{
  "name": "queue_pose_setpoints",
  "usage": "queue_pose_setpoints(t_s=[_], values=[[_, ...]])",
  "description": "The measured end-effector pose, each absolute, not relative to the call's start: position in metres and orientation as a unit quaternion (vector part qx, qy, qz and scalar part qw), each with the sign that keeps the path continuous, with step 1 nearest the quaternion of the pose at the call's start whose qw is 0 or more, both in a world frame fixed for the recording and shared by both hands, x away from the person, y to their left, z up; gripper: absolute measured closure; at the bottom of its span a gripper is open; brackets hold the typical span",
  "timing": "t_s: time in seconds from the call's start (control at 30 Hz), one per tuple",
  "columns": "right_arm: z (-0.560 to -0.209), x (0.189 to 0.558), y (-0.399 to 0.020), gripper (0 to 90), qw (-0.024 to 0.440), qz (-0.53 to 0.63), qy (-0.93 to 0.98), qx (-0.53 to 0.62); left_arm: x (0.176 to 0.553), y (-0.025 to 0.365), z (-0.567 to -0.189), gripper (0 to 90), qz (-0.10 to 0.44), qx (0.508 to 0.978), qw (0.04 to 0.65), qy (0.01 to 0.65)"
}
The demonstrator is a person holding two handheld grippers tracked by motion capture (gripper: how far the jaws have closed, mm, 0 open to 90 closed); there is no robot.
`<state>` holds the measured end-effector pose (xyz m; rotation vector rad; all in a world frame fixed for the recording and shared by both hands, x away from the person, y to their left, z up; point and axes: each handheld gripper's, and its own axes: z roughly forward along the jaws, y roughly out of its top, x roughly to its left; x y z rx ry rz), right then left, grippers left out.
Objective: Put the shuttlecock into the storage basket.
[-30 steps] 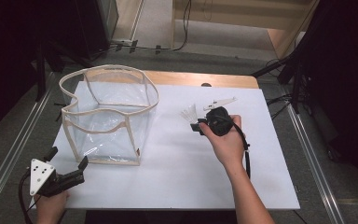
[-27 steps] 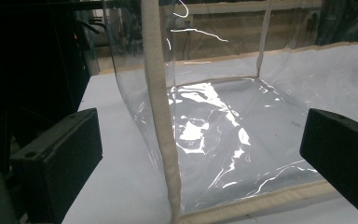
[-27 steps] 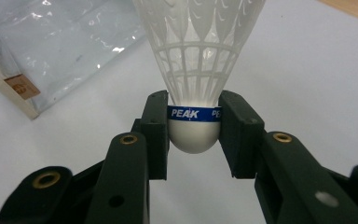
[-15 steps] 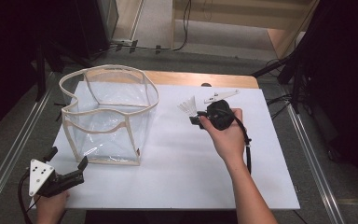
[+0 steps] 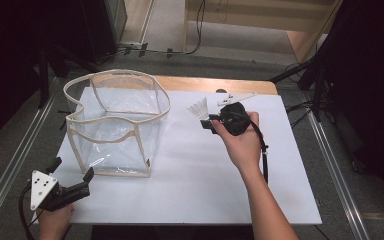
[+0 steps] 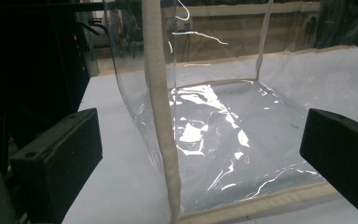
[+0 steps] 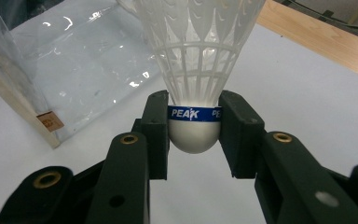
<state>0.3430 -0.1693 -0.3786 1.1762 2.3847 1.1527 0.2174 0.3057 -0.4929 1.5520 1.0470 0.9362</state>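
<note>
shuttlecock: white plastic shuttlecock [image 7: 196, 70] with a net-pattern skirt, a rounded white cork and a blue band reading PEAK; it sits right of the bag, toward the far side of the table, with the skirt pointing left toward the bag
my right gripper: right gripper [image 7: 193, 126] clamped on the cork, one jaw on each side of the blue band
my left gripper: left gripper [image 5: 70, 180] spread wide with nothing between the jaws, at the near left corner of the table, just near of the bag
bag: clear plastic bag [image 5: 117, 125] with beige edging, standing open on the left half of the white table [image 5: 205, 190]
white clip: white clip [image 5: 236, 97] lying at the far edge, just beyond my right hand
hard to see: skirt top cut off in the right gripper view; in the high view the shuttlecock is small and my hand covers the cork
right hand pose: right hand [image 5: 242, 140] reaching from the near edge, wrapped round the gripper
left hand pose: left hand [image 5: 55, 222] low at the near edge, partly cut off
</note>
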Motion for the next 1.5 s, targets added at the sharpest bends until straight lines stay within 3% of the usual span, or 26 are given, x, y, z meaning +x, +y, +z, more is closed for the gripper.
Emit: queue_pose_setpoints(t_s=[1.5], values=[[-0.333,0.354,-0.140,62.9,0.144,0.442,0.809,0.361,0.218,0.306,-0.493,0.0,0.384,0.641,0.502,0.435]])
